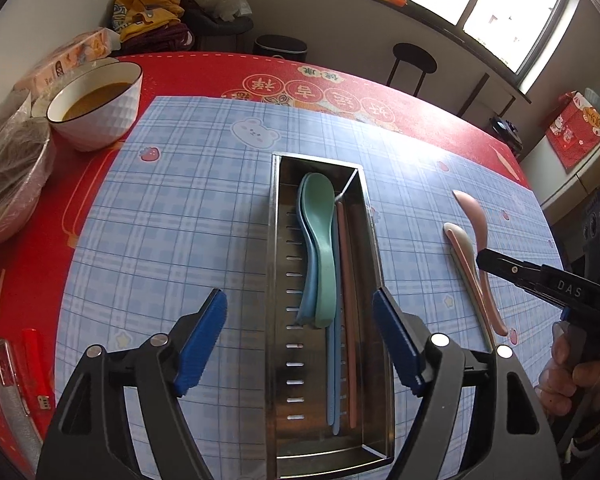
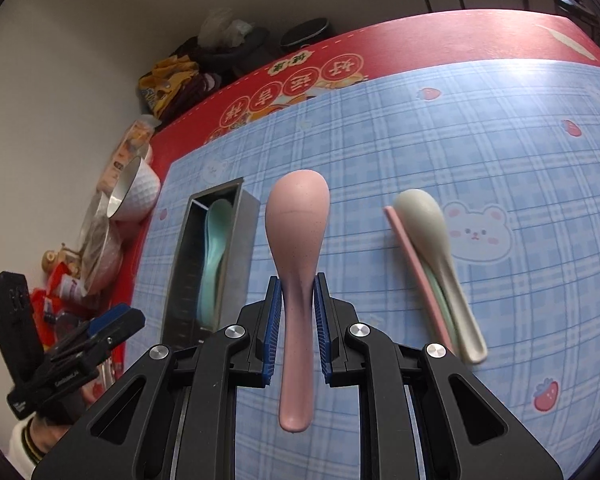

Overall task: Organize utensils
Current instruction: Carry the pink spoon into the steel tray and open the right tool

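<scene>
A steel utensil tray (image 1: 278, 264) lies on the blue checked mat and holds a mint spoon (image 1: 320, 248) stacked on a blue one, plus a blue and a pink chopstick (image 1: 347, 280). My left gripper (image 1: 298, 340) is open above the tray's near half. My right gripper (image 2: 297, 320) is shut on the neck of a pink spoon (image 2: 298, 232), bowl pointing away; it also shows in the left wrist view (image 1: 478, 236). A grey-green spoon (image 2: 432, 236) lies to its right on the mat beside a pink chopstick (image 2: 410, 256) and a mint one. The tray (image 2: 242, 248) sits left of the pink spoon.
A white bowl (image 1: 100, 116) of brown liquid, a wrapped dish (image 1: 8, 184) and a tissue pack stand at the table's left. A red lighter (image 1: 36, 368) and a utility knife (image 1: 4, 392) lie at the near left. A stool and bin stand beyond the table.
</scene>
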